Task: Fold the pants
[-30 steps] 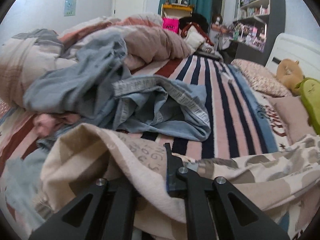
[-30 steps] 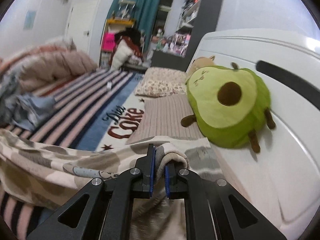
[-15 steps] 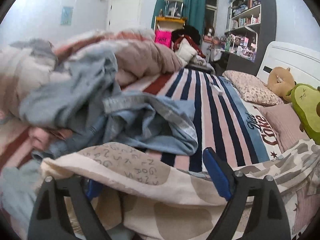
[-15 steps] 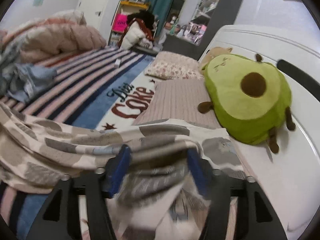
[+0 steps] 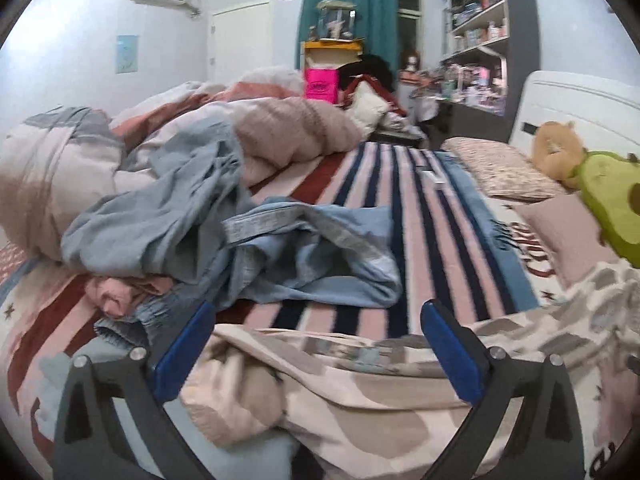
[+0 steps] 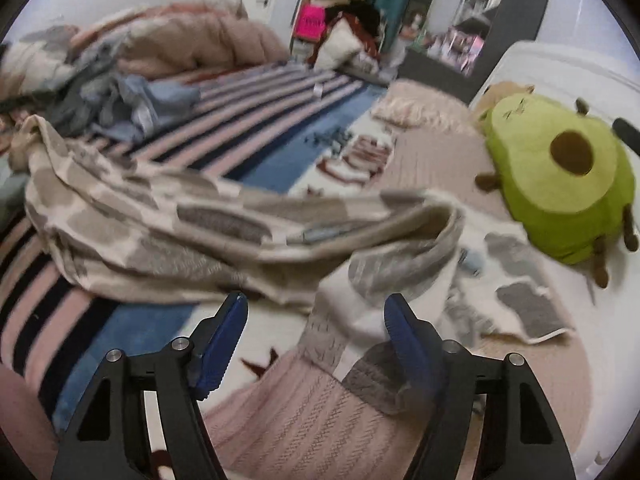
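The beige and grey patterned pants [image 5: 340, 392] lie stretched across the striped bed, one end under my left gripper, the other in the right wrist view [image 6: 200, 224] reaching to the pillow. My left gripper [image 5: 316, 344] is open, its blue pads [image 5: 182, 356] wide apart on either side of the cloth, holding nothing. My right gripper [image 6: 316, 334] is open and empty, just behind the pants' end and above a pink knitted pillow [image 6: 304, 412].
A heap of blue clothes [image 5: 248, 236] and a bunched duvet [image 5: 120, 148] fill the left of the bed. An avocado plush [image 6: 560, 188] leans on the white headboard [image 6: 560, 76]. The striped blanket [image 5: 408, 200] runs to the far end.
Both grippers were shut on the pants a second ago; both opened and let go. The pants dropped onto the bed and both grippers drew back.
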The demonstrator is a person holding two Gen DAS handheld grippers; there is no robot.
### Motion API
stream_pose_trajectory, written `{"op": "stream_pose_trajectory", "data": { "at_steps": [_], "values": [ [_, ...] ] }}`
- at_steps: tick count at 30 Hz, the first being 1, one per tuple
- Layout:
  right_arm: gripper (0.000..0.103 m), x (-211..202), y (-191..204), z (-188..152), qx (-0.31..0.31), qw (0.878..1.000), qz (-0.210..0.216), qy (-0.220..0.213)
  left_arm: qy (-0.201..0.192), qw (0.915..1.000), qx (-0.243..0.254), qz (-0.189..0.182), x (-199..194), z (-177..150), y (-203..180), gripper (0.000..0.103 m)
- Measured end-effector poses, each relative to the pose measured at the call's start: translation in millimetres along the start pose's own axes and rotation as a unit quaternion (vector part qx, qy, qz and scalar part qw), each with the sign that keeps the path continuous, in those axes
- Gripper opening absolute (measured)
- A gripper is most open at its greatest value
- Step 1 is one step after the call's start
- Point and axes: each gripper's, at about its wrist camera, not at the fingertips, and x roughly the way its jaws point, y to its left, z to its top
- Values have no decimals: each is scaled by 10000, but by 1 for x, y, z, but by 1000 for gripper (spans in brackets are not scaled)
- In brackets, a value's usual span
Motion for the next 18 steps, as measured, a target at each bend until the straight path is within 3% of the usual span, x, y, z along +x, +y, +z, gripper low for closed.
{"op": "stream_pose_trajectory", "data": {
  "at_steps": [3, 7, 12, 14, 15, 17, 18],
  "values": [
    [71, 14, 2, -5, -268, 9965, -777, 142, -12, 9997, 45, -240, -3, -3, -7, 102],
    [86, 19, -1, -10, -129, 9980, -569, 248, 118, 9978, 2, -650, 8, -8, -16, 102],
    [82, 25, 6, -14, -539, 9935, -936, 369, 347, 9963, -53, -782, 29, -13, -24, 102],
    [48, 21, 1, -14, -466, 9896, -1333, 272, 333, 9985, 30, -424, 33, -14, -27, 102],
    [41, 18, -3, -13, -420, 9886, -1433, 204, 307, 9992, 73, -256, 34, -15, -27, 102],
    [9, 13, -12, -10, -303, 9855, -1666, 108, 235, 9995, 178, 94, 37, -16, -29, 102],
    [9, 11, -17, -8, -252, 9847, -1721, 68, 226, 9992, 218, 255, 39, -16, -30, 102]
  ]
}}
